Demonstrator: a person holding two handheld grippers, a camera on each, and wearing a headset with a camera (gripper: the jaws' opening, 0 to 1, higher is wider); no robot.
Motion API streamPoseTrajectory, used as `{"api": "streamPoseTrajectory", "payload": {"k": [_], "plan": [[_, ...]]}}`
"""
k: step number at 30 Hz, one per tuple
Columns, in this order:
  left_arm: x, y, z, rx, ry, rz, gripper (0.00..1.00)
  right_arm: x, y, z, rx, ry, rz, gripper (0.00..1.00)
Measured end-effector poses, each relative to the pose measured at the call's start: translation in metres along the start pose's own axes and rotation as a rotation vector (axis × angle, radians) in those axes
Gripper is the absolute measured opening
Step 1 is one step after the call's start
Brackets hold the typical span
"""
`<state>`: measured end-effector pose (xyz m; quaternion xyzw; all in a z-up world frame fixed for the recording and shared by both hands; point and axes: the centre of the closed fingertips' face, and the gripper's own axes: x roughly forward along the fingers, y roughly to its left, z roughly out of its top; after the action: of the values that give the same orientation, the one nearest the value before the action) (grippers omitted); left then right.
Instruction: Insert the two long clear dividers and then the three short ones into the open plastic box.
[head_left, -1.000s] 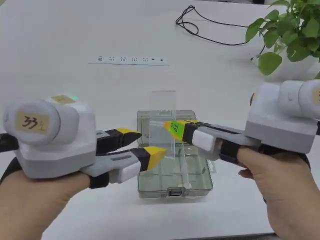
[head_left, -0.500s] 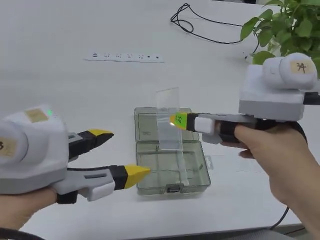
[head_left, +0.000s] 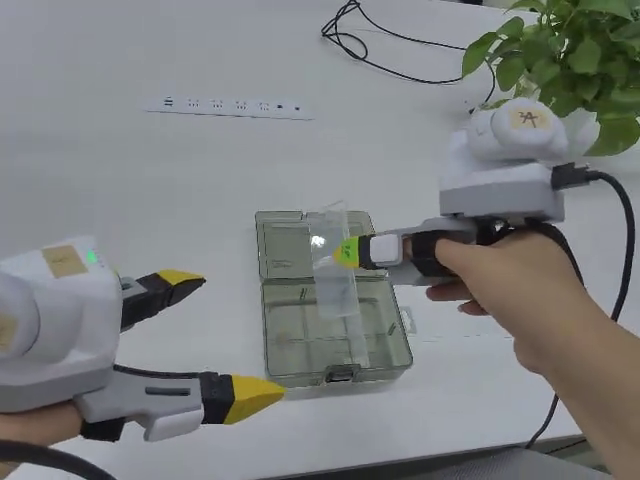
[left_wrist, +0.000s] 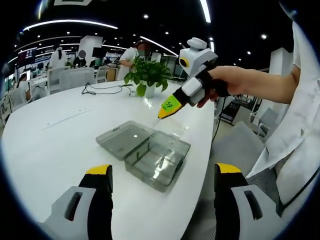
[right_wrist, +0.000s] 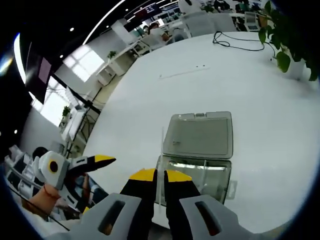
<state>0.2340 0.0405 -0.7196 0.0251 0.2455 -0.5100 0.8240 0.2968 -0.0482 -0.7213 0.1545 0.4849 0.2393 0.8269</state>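
White table (head_left: 120, 200) w/ power strip (head_left: 228, 106), black cable (head_left: 330, 35), potted plant (head_left: 560, 50); open-plan office, ceiling strip lights (left_wrist: 75, 23).

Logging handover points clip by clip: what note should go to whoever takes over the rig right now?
Right tool shut on a clear divider, held roughly upright over the open box.
Left tool open, holding nothing, off the box's near-left corner.
Done: one clear strip seems already seated in the box, hard to confirm.
Left: seat the held divider, then the remaining ones.
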Motion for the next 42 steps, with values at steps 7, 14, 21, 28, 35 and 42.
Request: {"api": "streamPoseTrajectory", "payload": {"k": [7, 14, 21, 28, 35, 42], "plan": [[0.001, 0.001, -0.001, 0.005, -0.005, -0.037, 0.83, 0.014, -0.012, -0.018, 0.063, 0.081, -0.055, 0.07], [0.007, 0.000, -0.004, 0.003, -0.009, -0.070, 0.83, 0.020, -0.016, -0.033, 0.130, 0.133, -0.062, 0.07], [0.010, -0.004, -0.006, 0.002, -0.009, -0.097, 0.83, 0.028, -0.021, -0.038, 0.159, 0.162, -0.081, 0.07], [0.010, -0.005, -0.006, -0.010, -0.015, -0.101, 0.83, 0.033, -0.023, -0.043, 0.146, 0.197, -0.097, 0.07], [0.009, -0.004, -0.006, -0.021, -0.022, -0.100, 0.82, 0.036, -0.026, -0.048, 0.135, 0.217, -0.114, 0.07], [0.011, -0.004, -0.006, -0.029, -0.024, -0.102, 0.82, 0.040, -0.028, -0.052, 0.122, 0.224, -0.126, 0.07]]}}
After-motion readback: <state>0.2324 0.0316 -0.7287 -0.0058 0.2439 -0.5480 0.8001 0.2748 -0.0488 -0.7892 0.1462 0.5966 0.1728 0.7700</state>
